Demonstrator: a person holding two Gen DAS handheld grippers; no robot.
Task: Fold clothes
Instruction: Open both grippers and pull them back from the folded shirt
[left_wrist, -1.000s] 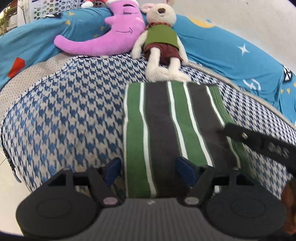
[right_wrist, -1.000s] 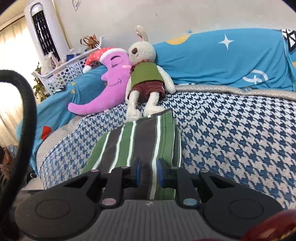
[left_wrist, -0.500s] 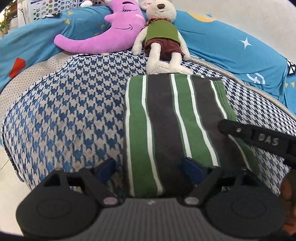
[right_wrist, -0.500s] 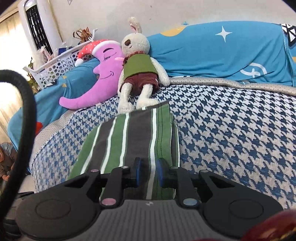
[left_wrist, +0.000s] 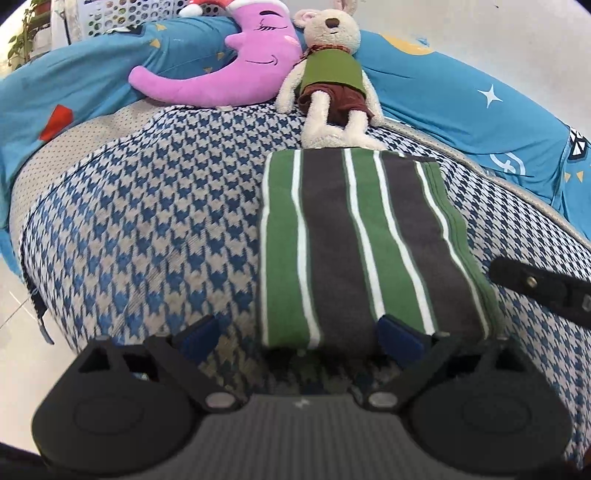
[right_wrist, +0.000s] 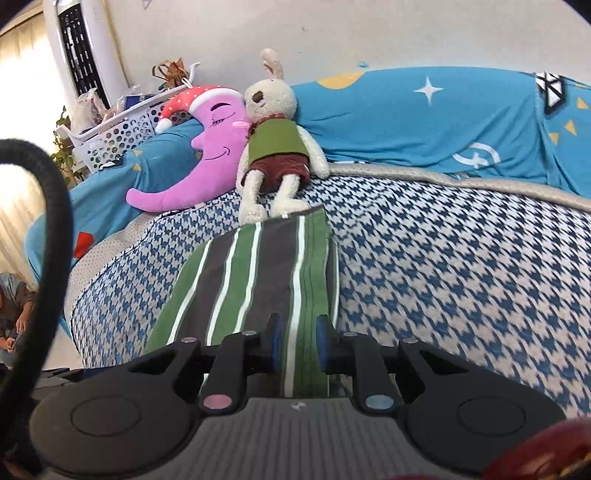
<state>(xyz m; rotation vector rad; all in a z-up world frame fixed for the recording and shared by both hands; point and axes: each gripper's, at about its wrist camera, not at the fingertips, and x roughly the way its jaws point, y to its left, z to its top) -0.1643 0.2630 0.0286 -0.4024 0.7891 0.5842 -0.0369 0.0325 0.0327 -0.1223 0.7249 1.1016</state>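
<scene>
Blue-and-cream houndstooth fabric covers the bed (left_wrist: 155, 229), and behind it a bright blue printed sheet (right_wrist: 424, 122) drapes the back. In the middle of the houndstooth lies the folded garment (left_wrist: 362, 251), a neat flat rectangle striped green, charcoal and white, its far edge touching the feet of a plush rabbit (left_wrist: 332, 70) in a green vest. A pink moon-shaped cushion (left_wrist: 229, 70) leans beside the rabbit. The left gripper (left_wrist: 301, 336) hovers at the garment's near edge with its blue-padded fingers (left_wrist: 195, 334) spread wide, holding nothing. The right gripper (right_wrist: 298, 341) sits over the garment's right edge, its fingers only narrowly apart, a strip of striped cloth showing between them; I cannot tell whether they pinch it.
</scene>
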